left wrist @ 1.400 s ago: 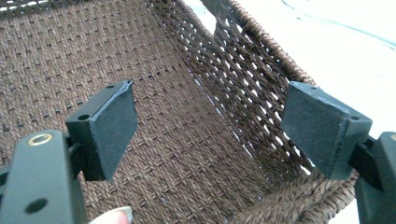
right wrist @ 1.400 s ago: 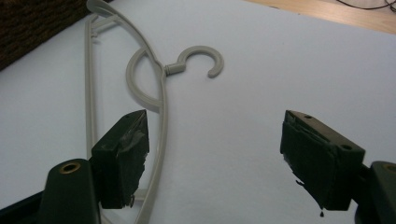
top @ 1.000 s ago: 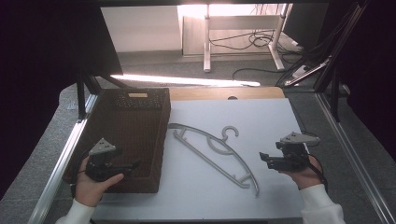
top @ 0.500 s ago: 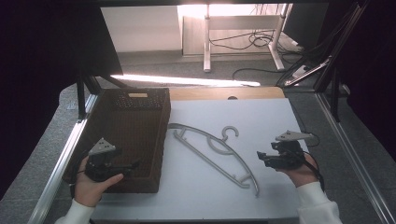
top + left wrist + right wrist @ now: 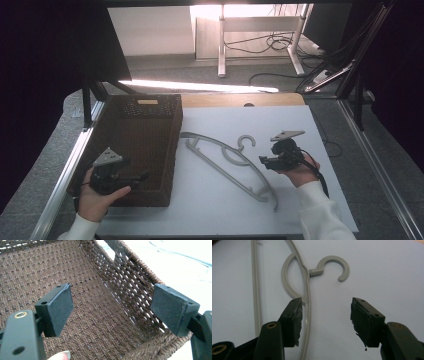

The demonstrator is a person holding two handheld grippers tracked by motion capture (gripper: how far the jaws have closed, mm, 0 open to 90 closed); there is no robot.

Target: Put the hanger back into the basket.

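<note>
Both grippers, left gripper (image 5: pixel 134 178) over the basket (image 5: pixel 150 107) and right gripper (image 5: pixel 264 161) by the hanger (image 5: pixel 235 170), gaped apart, empty; nothing was yet begun.

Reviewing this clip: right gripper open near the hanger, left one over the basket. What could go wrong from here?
The hanger lies flat on the white table, so the open right gripper may scrape the surface or slip off its thin arm. The hanger looks longer than the basket is wide, so it could catch on the rim. The open left gripper hovers inside the basket.
</note>
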